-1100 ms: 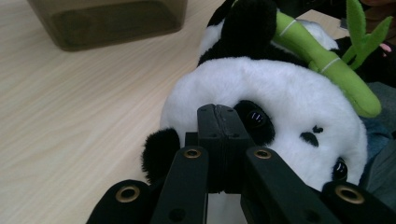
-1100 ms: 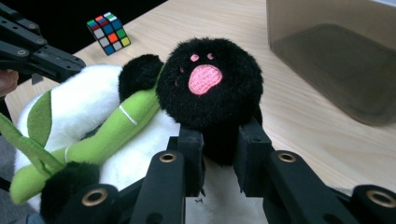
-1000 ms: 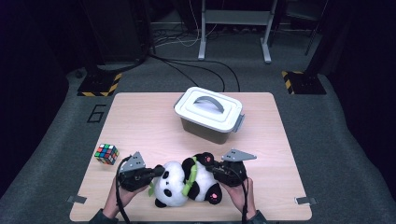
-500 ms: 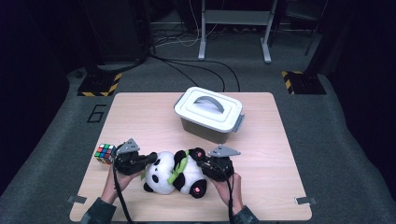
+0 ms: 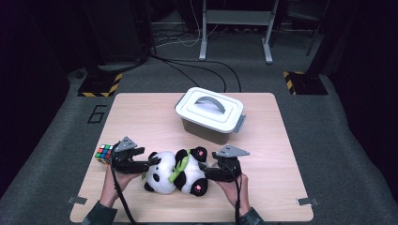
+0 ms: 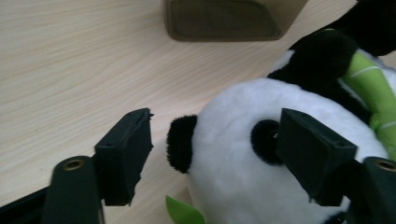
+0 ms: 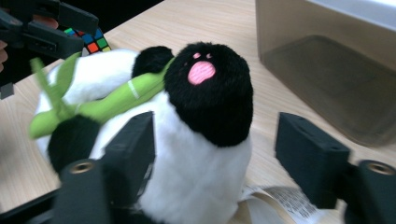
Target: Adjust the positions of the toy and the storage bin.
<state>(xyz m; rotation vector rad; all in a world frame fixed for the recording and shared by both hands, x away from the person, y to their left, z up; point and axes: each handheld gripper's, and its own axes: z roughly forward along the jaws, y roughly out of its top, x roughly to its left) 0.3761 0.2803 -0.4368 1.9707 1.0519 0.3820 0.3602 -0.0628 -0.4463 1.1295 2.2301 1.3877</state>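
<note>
Lying on its side near the front edge of the tabletop (image 5: 281,122), the plush panda (image 5: 176,171) is the landmark here; its long axis runs across the front edge, head toward the person's left, feet toward the right; a green bamboo stalk (image 5: 177,165) crosses its chest. The left tongs (image 5: 149,162) sit at the panda's head end, their jaws having just been opening; in the left gripper view the left tongs (image 6: 212,154) stand partly apart, one jaw clear of the fur beside the black ear, the other in front of the eye patch, and whether that one touches I cannot tell; they do not pinch the toy. The right tongs (image 5: 202,169) sit at the panda's foot end, also just been opening; in the right gripper view the right tongs (image 7: 215,154) straddle the white belly below the pink-soled foot, one jaw against or just beside the fur, the other well clear, so no grip. Both hands are about equally near, each at its own end; any re-grasp, I judge, turns on closing across that axis.

Behind the panda stands the storage box (image 5: 210,115), its white lid with grey handle on; its contents are hidden. Left of the panda, just beyond the left tongs, lies a puzzle cube (image 5: 104,153).
</note>
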